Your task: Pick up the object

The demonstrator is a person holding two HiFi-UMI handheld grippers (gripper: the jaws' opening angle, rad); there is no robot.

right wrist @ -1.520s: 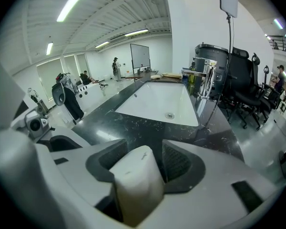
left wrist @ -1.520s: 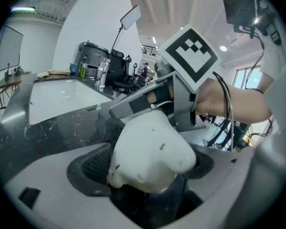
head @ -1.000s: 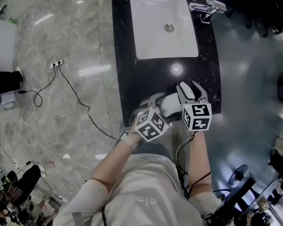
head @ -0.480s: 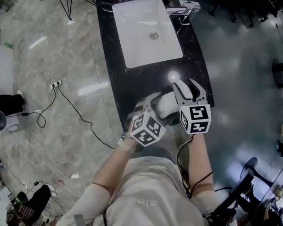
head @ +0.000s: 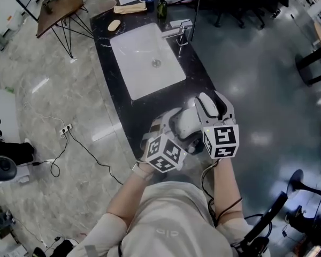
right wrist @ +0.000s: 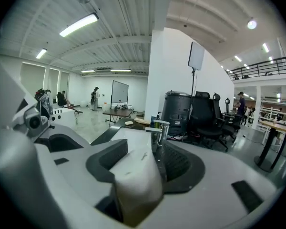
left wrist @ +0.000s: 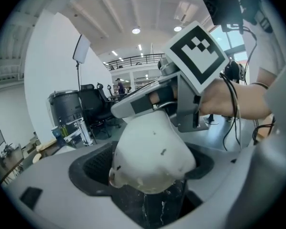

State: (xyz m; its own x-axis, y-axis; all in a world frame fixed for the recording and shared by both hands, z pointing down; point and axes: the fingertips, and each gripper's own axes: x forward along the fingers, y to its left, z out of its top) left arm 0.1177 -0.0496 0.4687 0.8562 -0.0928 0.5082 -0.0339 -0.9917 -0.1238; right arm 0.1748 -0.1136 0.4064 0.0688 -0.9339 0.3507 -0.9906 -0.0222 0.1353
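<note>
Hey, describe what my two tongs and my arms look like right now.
The left tongs and right tongs are pale grey moulded shells with dark ribbed pads. Each carries a white cube printed with black square markers. A black cable trails by the right forearm. Your light beige top leaves the forearms bare.

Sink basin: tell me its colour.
The sink basin is white, set in a black countertop; the head view shows it best.
</note>
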